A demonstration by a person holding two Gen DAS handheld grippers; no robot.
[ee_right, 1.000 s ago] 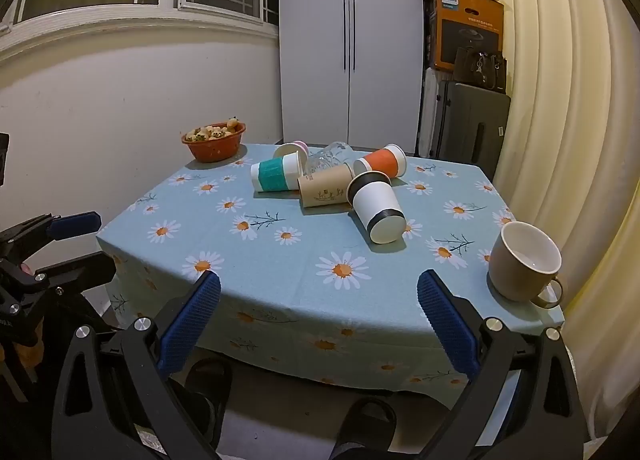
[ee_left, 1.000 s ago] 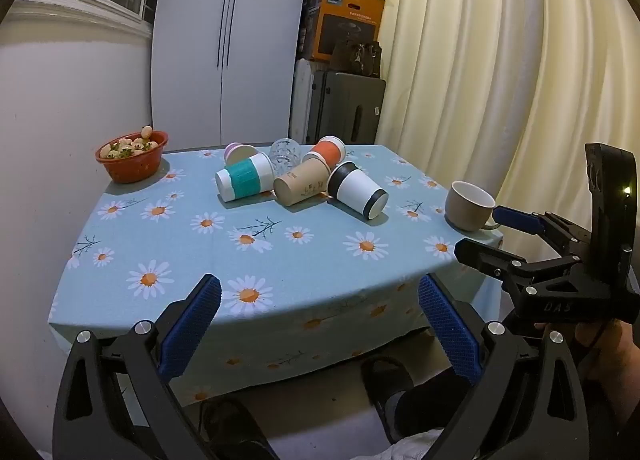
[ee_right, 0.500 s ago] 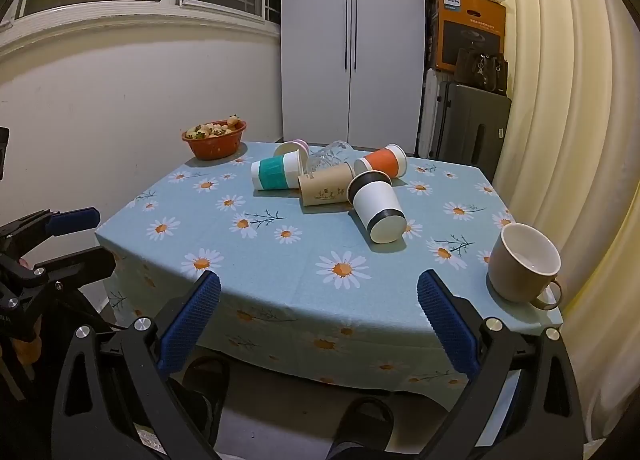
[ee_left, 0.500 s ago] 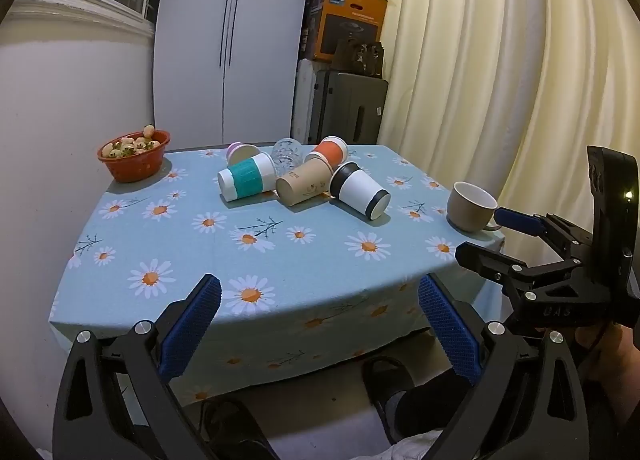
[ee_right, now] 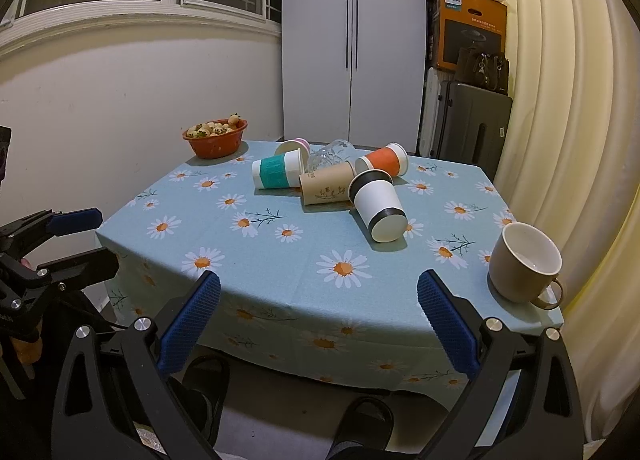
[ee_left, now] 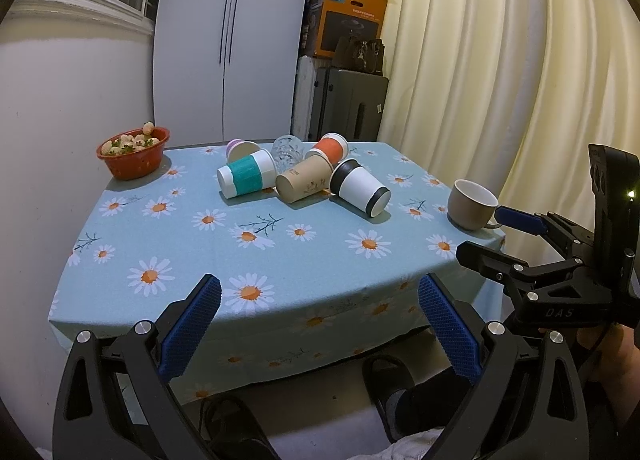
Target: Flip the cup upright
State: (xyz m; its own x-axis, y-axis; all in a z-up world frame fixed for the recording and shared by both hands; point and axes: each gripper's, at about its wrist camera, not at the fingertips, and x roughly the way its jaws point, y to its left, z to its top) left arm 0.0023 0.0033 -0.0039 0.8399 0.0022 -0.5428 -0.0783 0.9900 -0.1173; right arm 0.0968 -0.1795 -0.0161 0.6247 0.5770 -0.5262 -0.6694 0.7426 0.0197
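Several paper cups lie on their sides in a cluster at the table's far middle: a teal-banded cup (ee_left: 246, 176) (ee_right: 278, 169), a brown cup (ee_left: 304, 183) (ee_right: 327, 187), a white cup with black bands (ee_left: 360, 187) (ee_right: 378, 206), an orange cup (ee_left: 330, 147) (ee_right: 384, 160), a pink cup (ee_left: 242, 148) and a clear glass (ee_left: 287, 148). A beige mug (ee_left: 472, 204) (ee_right: 524, 262) stands upright at the right edge. My left gripper (ee_left: 318, 330) and right gripper (ee_right: 318, 328) are open and empty, both in front of the table's near edge.
An orange bowl of food (ee_left: 134, 152) (ee_right: 216, 138) sits at the far left corner. The table wears a blue daisy cloth (ee_left: 200, 252). A white cabinet (ee_left: 224, 40), a suitcase (ee_left: 348, 108) and curtains (ee_left: 500, 60) stand behind. Feet in slippers (ee_right: 360, 420) are below.
Both grippers have drifted slightly; the view of the table has shifted a little. No cup has moved.
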